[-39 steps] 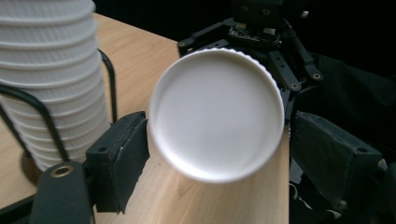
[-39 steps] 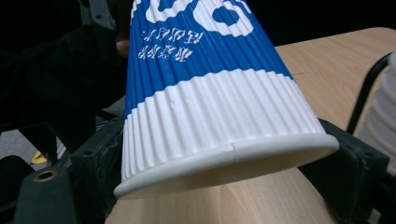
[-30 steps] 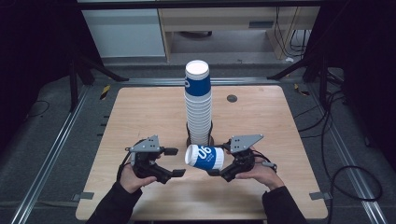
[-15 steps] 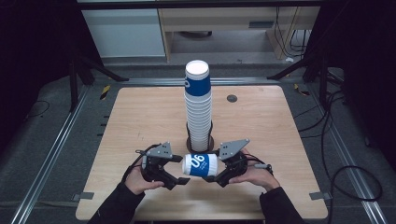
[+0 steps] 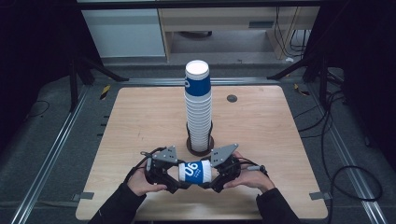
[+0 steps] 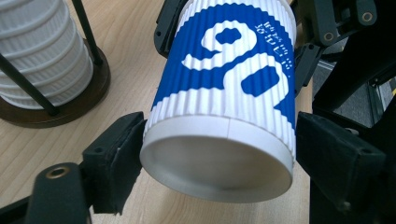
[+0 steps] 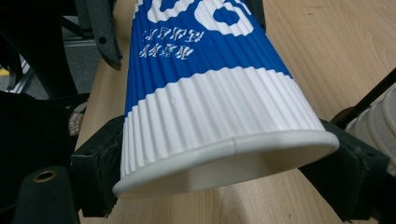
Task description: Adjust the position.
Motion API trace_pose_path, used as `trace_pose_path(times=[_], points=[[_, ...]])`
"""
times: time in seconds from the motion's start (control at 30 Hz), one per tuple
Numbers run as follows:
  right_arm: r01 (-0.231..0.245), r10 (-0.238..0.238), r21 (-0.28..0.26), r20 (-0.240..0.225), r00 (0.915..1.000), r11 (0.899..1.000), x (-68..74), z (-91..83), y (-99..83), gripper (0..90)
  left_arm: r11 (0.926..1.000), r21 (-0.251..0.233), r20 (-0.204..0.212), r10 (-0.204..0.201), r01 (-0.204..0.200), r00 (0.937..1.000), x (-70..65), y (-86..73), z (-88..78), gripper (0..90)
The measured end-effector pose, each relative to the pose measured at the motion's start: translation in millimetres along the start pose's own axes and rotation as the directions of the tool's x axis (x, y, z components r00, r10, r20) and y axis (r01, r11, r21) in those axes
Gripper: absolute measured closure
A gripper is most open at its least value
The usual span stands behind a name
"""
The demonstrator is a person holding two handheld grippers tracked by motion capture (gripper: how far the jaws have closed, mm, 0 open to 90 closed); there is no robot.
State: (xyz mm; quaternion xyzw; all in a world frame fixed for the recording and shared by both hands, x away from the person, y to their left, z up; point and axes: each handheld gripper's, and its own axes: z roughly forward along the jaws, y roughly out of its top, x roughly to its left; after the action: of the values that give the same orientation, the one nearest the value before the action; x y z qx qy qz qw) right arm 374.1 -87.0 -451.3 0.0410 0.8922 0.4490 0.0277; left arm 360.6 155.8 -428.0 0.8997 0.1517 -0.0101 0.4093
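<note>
A blue-and-white ribbed paper cup (image 5: 194,171) lies on its side just above the table (image 5: 280,140), near the front edge, held between both grippers. My left gripper (image 5: 180,178) has its jaws around the cup's (image 6: 224,93) closed base end. They have just been closing, and both pads (image 6: 119,163) now touch its sides. My right gripper (image 5: 211,178) is shut on the cup's (image 7: 205,93) open rim end, squashing the rim into an oval between its pads (image 7: 100,172).
A tall stack of the same cups (image 5: 198,107) stands in a dark wire holder (image 5: 201,145) at the table's centre, just behind the grippers. A small dark disc (image 5: 231,98) lies at the back right. Metal rails run along both sides of the table.
The left gripper came in from the left to the cup's base and closed around it. Both hands and the cup shifted slightly toward the front edge.
</note>
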Motion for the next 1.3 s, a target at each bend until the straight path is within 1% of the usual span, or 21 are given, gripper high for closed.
trace_pose_path(times=[0.13,0.23,0.5,0.57,0.77,0.87,0.9,0.93,0.97,1.0,1.03,1.07,1.27,1.3], points=[[0.012,-0.012,0.015,-0.005,0.9999,1.000,0.8,2.1,0.0,15.2,1.0000,0.000,0.006,0.000,0.000,1.0000,-0.1,-0.6,0.6,24.2],[0.014,-0.014,0.023,-0.010,0.9999,1.000,1.3,2.7,0.1,15.1,0.9999,0.008,0.011,0.007,-0.007,0.9999,-0.2,-0.8,1.1,24.9],[0.021,-0.021,0.030,-0.012,0.9997,0.999,1.5,3.1,-0.2,14.9,0.9998,0.008,0.012,0.017,-0.017,0.9998,-0.7,-1.4,0.9,26.0],[0.018,-0.017,0.031,-0.014,0.9998,0.999,1.5,3.3,-0.3,14.8,0.9997,0.005,0.012,0.022,-0.022,0.9997,-1.4,-1.3,0.9,26.1],[0.019,-0.018,0.023,-0.010,0.9998,1.000,1.4,2.5,0.0,14.2,0.9998,-0.006,0.009,0.020,-0.020,0.9998,-1.1,-1.3,-0.4,26.3],[0.011,-0.011,0.012,-0.007,0.9999,1.000,0.6,2.2,0.2,13.2,0.9998,-0.016,0.010,0.015,-0.015,0.9998,-0.6,-1.1,-1.8,26.4],[0.006,-0.006,0.002,-0.001,1.0000,1.000,0.2,1.7,0.5,11.2,0.9997,-0.022,-0.001,0.013,-0.013,0.9999,0.1,-1.3,-3.0,26.3],[0.006,-0.006,0.002,-0.001,1.0000,1.000,0.2,1.7,0.5,11.2,0.9997,-0.022,-0.001,0.013,-0.013,0.9999,0.1,-1.3,-3.0,26.4],[-0.001,0.001,-0.016,0.012,0.9999,1.000,-1.1,-0.5,1.0,9.6,0.9994,-0.033,-0.010,0.007,-0.007,0.9999,1.2,-1.8,-4.7,26.4],[-0.001,0.001,-0.016,0.012,0.9999,1.000,-1.1,-0.5,1.0,9.6,0.9994,-0.033,-0.010,0.007,-0.007,0.9999,1.2,-1.8,-4.7,26.4],[-0.014,0.015,-0.035,0.020,0.9997,0.999,-2.4,-3.9,1.4,7.9,0.9990,-0.044,-0.017,0.002,-0.002,0.9999,2.5,-2.1,-7.0,26.4],[-0.019,0.020,-0.043,0.023,0.9995,0.999,-2.9,-5.4,1.5,7.8,0.9990,-0.044,-0.017,0.002,-0.002,0.9999,2.5,-2.1,-7.0,26.4],[-0.048,0.056,-0.120,0.060,0.9967,0.992,-7.7,-21.1,2.4,7.3,0.9949,-0.099,-0.047,-0.024,0.020,0.9986,8.8,-4.7,-20.3,26.4],[-0.048,0.056,-0.120,0.060,0.9967,0.992,-7.7,-21.1,2.4,7.3,0.9949,-0.099,-0.047,-0.024,0.020,0.9986,8.8,-4.7,-20.3,26.4]])
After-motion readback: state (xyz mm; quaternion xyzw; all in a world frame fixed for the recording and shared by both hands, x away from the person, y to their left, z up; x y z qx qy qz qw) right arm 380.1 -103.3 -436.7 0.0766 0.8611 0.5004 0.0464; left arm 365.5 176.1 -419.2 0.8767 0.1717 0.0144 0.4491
